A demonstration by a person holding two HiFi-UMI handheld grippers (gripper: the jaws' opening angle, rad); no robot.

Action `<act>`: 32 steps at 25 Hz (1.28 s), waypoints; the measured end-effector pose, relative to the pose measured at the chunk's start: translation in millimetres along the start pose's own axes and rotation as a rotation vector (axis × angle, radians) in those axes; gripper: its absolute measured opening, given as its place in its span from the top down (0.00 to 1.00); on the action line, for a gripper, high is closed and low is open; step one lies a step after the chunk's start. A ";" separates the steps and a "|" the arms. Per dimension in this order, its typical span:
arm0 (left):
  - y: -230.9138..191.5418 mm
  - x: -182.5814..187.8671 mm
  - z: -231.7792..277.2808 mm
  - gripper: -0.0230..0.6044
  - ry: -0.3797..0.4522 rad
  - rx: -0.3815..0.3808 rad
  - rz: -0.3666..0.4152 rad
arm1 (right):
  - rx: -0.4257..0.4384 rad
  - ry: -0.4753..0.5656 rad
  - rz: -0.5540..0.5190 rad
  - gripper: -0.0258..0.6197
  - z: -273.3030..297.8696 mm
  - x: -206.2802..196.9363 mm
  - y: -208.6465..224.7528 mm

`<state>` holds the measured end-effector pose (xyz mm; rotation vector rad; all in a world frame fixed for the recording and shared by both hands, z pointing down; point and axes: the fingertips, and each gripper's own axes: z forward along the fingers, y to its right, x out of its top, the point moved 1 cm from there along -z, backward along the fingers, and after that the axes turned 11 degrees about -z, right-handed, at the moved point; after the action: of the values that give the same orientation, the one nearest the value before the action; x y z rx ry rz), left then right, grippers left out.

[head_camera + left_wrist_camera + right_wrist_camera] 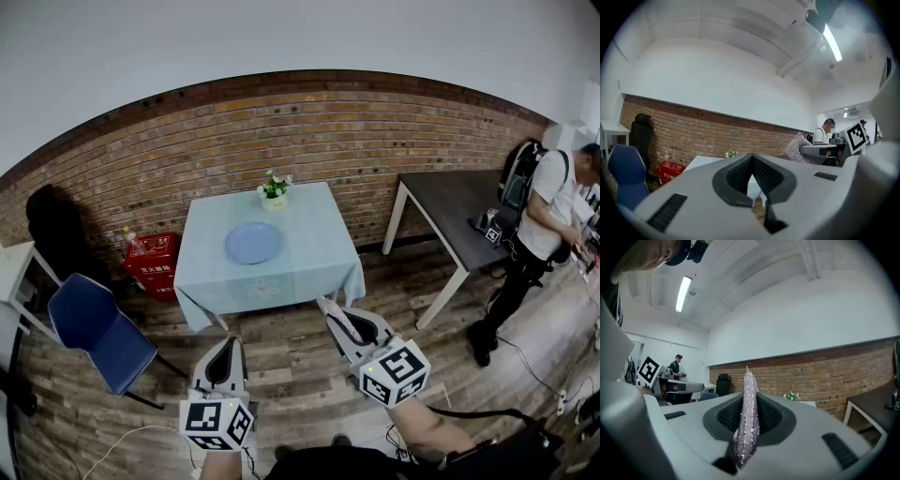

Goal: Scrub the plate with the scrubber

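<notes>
A round blue plate (252, 242) lies in the middle of a small table with a pale blue cloth (309, 267), seen from a distance in the head view. My right gripper (330, 310) is shut on a thin, glittery pinkish scrubber (747, 418), which stands on edge between the pads. That scrubber (339, 322) pokes out toward the table. My left gripper (226, 351) is shut with nothing in it, its pads (761, 176) meeting. Both grippers hang above the wooden floor, short of the table's near edge. From the left gripper view the scrubber (798, 148) shows at the right.
A small pot of flowers (274, 193) stands at the table's far edge. A blue chair (98, 330) is to the left, a red crate (152, 265) by the brick wall. A dark table (459, 220) stands at right, with a person (536, 234) beside it. Cables cross the floor.
</notes>
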<state>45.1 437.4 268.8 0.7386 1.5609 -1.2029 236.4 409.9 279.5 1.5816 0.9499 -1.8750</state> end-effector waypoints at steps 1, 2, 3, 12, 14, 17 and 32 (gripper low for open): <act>0.3 -0.9 -1.0 0.95 0.001 -0.001 0.000 | 0.000 0.002 -0.002 0.87 -0.3 -0.5 -1.0; 0.6 -1.7 -1.7 0.95 0.001 -0.002 -0.001 | 0.000 0.005 -0.004 0.87 -0.6 -1.0 -1.9; 0.9 -2.2 -2.1 0.95 0.001 -0.003 -0.001 | -0.001 0.006 -0.006 0.87 -0.8 -1.4 -2.5; -6.2 -3.6 -3.9 0.95 -0.011 -0.003 -0.011 | -0.002 0.001 -0.005 0.87 3.0 1.2 -8.5; -9.6 -3.0 -3.6 0.95 -0.011 -0.005 -0.012 | -0.009 0.015 0.021 0.87 4.3 3.0 -9.2; -13.9 -2.1 -5.4 0.95 -0.006 -0.010 -0.010 | -0.016 0.028 0.047 0.87 4.9 3.1 -12.7; -59.2 6.7 -14.3 0.95 -0.020 -0.075 -0.030 | -0.029 0.007 0.040 0.87 38.5 7.9 -52.1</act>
<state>-14.3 431.2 282.7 0.6549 1.5965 -1.1637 171.4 413.2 284.5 1.5801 0.9382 -1.8215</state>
